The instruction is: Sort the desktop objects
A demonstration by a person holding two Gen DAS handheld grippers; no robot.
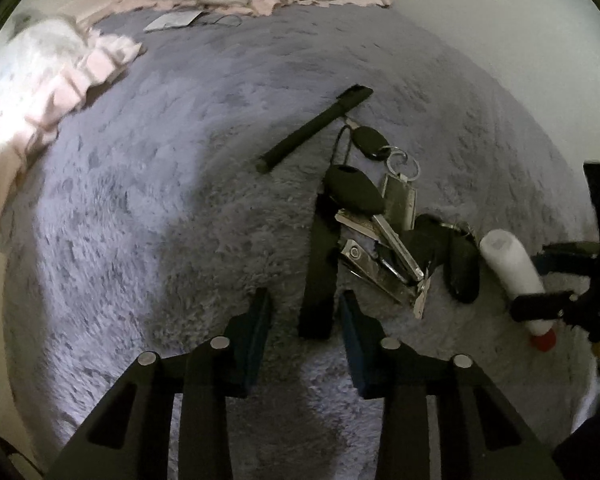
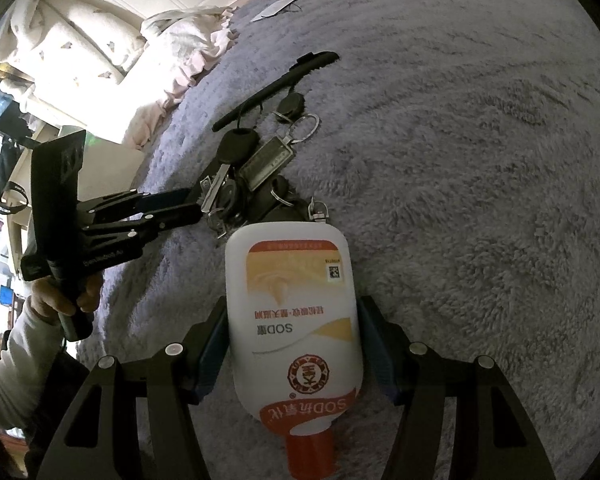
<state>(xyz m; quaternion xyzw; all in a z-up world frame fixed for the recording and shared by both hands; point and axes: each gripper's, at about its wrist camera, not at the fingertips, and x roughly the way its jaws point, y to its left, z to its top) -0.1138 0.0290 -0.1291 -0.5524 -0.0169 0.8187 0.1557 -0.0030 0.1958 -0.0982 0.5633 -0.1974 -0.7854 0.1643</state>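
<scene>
A bunch of keys (image 1: 384, 236) with black fobs, a strap and a metal tag lies on a grey fluffy blanket (image 1: 160, 200). My left gripper (image 1: 305, 300) is open, its jaws on either side of the black strap (image 1: 320, 276). A black pen (image 1: 314, 132) lies beyond the keys. A white cream tube (image 2: 294, 320) with a red cap lies flat between the pads of my right gripper (image 2: 292, 308); the left pad touches it, a slim gap shows on the right. The tube (image 1: 512, 268) and the right gripper (image 1: 548, 304) show in the left wrist view.
Pink-and-white frilled pillows (image 1: 52, 80) lie at the blanket's left and far edges. A paper tag (image 1: 172, 21) lies near the far pillow. In the right wrist view the keys (image 2: 256, 176), pen (image 2: 276, 86) and left gripper (image 2: 180, 208) lie ahead; bright room clutter at left.
</scene>
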